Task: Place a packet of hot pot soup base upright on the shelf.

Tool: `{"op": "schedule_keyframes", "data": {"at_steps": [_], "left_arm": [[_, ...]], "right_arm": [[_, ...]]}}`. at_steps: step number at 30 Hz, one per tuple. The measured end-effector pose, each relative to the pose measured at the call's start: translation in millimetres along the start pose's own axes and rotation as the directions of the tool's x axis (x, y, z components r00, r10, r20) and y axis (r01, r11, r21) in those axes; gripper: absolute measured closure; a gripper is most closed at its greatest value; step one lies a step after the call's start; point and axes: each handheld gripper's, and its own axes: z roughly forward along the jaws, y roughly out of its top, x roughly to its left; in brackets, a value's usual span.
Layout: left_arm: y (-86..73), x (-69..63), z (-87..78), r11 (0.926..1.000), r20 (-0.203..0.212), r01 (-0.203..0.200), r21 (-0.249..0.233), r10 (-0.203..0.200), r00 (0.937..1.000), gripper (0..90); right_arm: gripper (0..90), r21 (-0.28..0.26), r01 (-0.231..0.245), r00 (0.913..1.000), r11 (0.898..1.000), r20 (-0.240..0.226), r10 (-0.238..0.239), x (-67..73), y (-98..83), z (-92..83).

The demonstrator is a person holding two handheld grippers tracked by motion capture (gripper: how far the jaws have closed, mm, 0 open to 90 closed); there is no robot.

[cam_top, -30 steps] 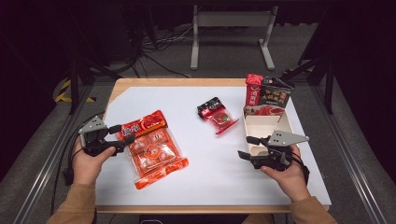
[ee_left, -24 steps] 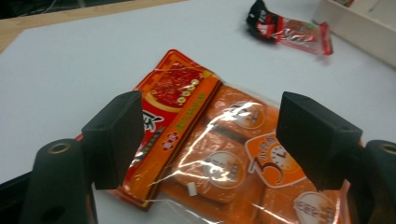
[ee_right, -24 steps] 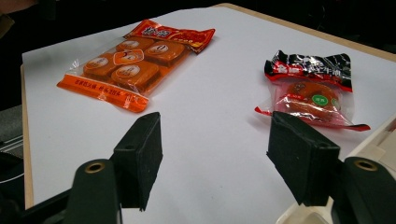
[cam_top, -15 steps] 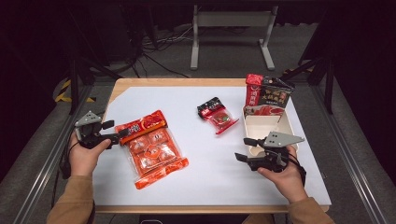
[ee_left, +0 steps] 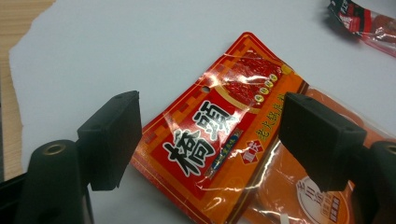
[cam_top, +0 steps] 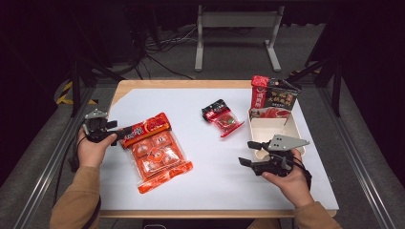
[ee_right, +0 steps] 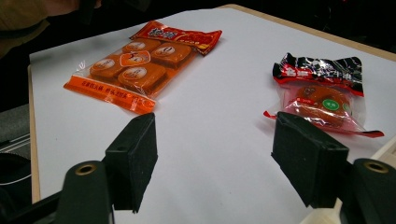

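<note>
A large orange packet [cam_top: 157, 155] of several cakes lies flat at the left of the white table; its red header [ee_left: 219, 135] carries big printed characters. My left gripper [cam_top: 113, 131] sits at the header's left end. Its jaws stand open on either side of that end without pressing it [ee_left: 210, 140]. A smaller red and black packet [cam_top: 222, 116] lies mid-table. My right gripper [cam_top: 248, 153] hovers at the front right, pointing left. Its jaws have just been opening, and nothing is between them [ee_right: 215, 163].
A cream tray [cam_top: 290, 129] stands at the right, just behind the right gripper. A red and black packet [cam_top: 274, 95] stands upright at its far end. Bare wood [cam_top: 143, 84] borders the white sheet at the back and left.
The left hand slid back and slightly left along the table's edge, bringing its jaws up to the end of the orange packet's header. The right hand stayed where it was.
</note>
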Motion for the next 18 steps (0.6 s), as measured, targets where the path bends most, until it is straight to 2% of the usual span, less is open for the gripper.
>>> {"op": "schedule_keyframes", "data": {"at_steps": [5, 9, 12, 15, 18], "left_arm": [[-2.1, 9.8, 9.8, 0.9995, -0.006, 0.015, 0.030, -0.014, 0.9999, 22.7], [-7.6, 14.5, 11.2, 0.9992, -0.017, 0.031, 0.024, -0.031, 0.9994, 22.8], [-13.2, 19.2, 11.2, 0.9980, -0.021, 0.062, 0.012, -0.062, 0.9979, 22.8], [-16.4, 18.3, 12.6, 0.9969, -0.018, 0.077, 0.018, -0.077, 0.9969, 22.9], [-18.2, 16.3, 13.2, 0.9971, -0.024, 0.076, 0.004, -0.075, 0.9968, 22.7]], "right_arm": [[31.0, -0.001, -0.002, 1.0000, 1.000, -0.005, 0.002, -0.2, -0.2, 0.5], [30.5, -0.003, -0.002, 1.0000, 1.000, -0.005, 0.001, -0.2, -0.4, 0.1], [30.1, -0.001, -0.003, 1.0000, 1.000, -0.005, 0.003, -1.1, -1.7, 0.6], [29.9, -0.001, -0.005, 1.0000, 1.000, -0.005, 0.005, -1.0, -2.1, 0.9], [29.8, -0.001, -0.002, 1.0000, 1.000, -0.003, 0.002, -0.3, -1.8, 0.6]]}}
